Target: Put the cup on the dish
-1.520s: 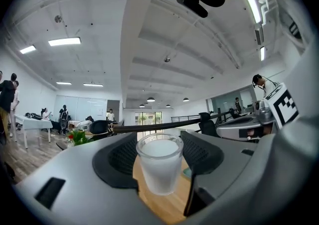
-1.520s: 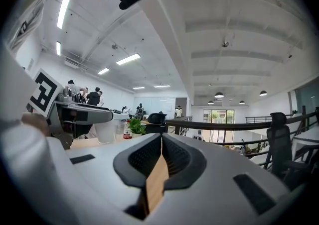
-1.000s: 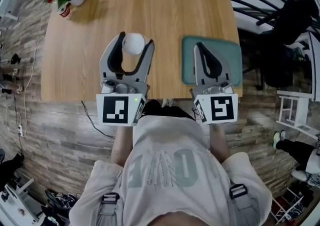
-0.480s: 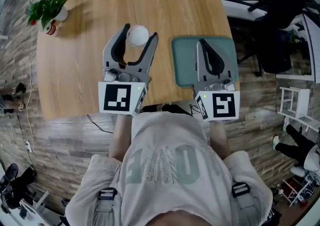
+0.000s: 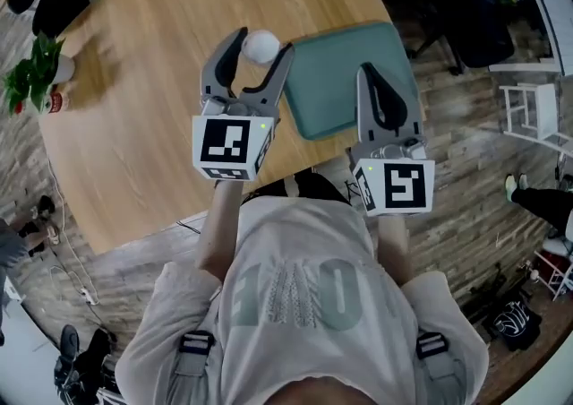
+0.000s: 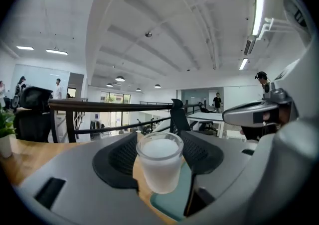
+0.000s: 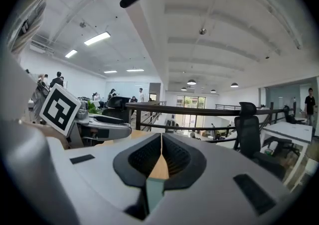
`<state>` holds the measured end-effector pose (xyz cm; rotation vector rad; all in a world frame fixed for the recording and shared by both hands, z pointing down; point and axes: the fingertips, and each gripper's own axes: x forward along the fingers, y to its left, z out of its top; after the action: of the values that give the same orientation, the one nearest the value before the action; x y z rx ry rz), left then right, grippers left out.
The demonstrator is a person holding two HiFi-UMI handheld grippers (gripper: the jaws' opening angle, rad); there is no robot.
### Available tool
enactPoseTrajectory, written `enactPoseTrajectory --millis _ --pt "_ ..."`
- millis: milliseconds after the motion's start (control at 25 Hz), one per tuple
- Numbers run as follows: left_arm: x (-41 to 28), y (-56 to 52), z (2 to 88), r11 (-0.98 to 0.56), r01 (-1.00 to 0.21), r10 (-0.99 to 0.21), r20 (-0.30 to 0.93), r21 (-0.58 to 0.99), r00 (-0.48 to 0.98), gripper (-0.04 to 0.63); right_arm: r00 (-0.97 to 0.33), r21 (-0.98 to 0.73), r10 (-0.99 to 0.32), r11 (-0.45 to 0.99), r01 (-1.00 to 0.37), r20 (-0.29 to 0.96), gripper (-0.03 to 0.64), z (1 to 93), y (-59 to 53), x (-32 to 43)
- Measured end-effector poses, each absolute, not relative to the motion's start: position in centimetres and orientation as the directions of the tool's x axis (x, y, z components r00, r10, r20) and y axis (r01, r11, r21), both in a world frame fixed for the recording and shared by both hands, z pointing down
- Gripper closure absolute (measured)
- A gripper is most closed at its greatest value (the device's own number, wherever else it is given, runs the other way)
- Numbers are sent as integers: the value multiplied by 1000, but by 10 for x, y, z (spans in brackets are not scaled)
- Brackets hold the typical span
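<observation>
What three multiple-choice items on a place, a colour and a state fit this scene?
1. Where is the cup? A. between the left tongs B. on a shelf C. inside a box
2. What colour is the dish? A. red B. teal C. yellow
3. How are the right tongs? A. wide open B. shut, empty C. shut on a spoon
Key: 1 A, the tongs close on it. 2 B, teal in the head view. 3 B, they meet with nothing between.
</observation>
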<state>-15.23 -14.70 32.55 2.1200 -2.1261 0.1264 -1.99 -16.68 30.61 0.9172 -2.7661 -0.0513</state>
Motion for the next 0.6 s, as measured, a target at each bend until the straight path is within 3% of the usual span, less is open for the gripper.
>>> enactPoseTrajectory --millis 600 --pt "-108 -211 460 -160 -985 -914 369 57 170 319 -586 66 -712 655 -752 388 596 373 -180 62"
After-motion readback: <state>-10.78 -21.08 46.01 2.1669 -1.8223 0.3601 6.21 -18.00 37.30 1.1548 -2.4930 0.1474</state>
